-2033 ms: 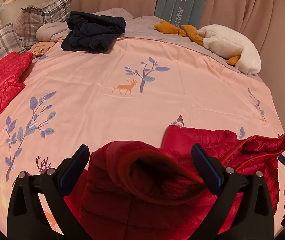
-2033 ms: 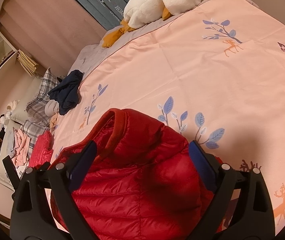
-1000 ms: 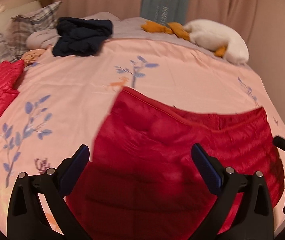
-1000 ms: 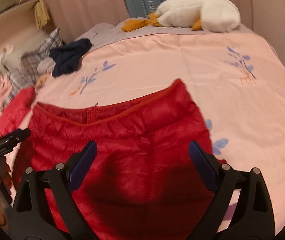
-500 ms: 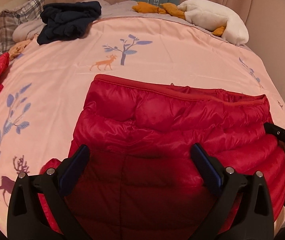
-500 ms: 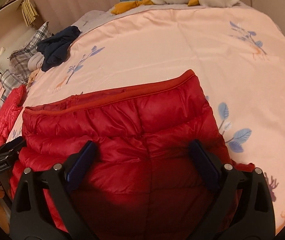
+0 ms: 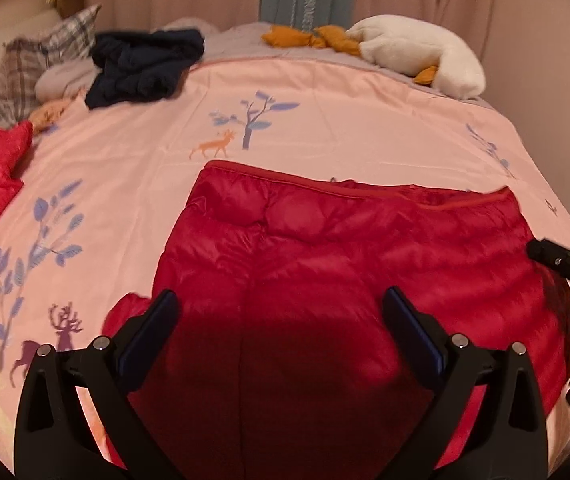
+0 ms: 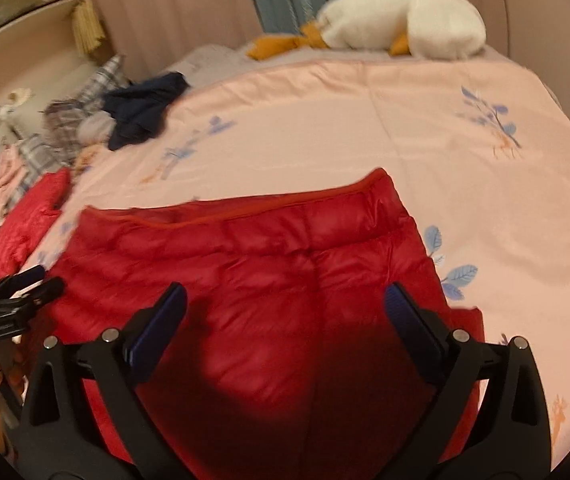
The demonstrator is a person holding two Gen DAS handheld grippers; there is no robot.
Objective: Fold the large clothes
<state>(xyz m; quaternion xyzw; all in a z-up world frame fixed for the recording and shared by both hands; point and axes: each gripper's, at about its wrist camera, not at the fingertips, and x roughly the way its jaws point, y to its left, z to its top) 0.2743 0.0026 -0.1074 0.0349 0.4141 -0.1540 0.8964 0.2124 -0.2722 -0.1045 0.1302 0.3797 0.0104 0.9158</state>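
My left gripper [image 7: 281, 316] and right gripper [image 8: 285, 312] hover spread above the red jacket [image 7: 345, 264], gripping nothing.

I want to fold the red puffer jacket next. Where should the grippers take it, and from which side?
Probably the two far corners of the jacket, along its piped far edge. That edge lies straight and flat on the bedspread, the bulk towards you. Bring the left gripper in from the left end, the right gripper from the right end.
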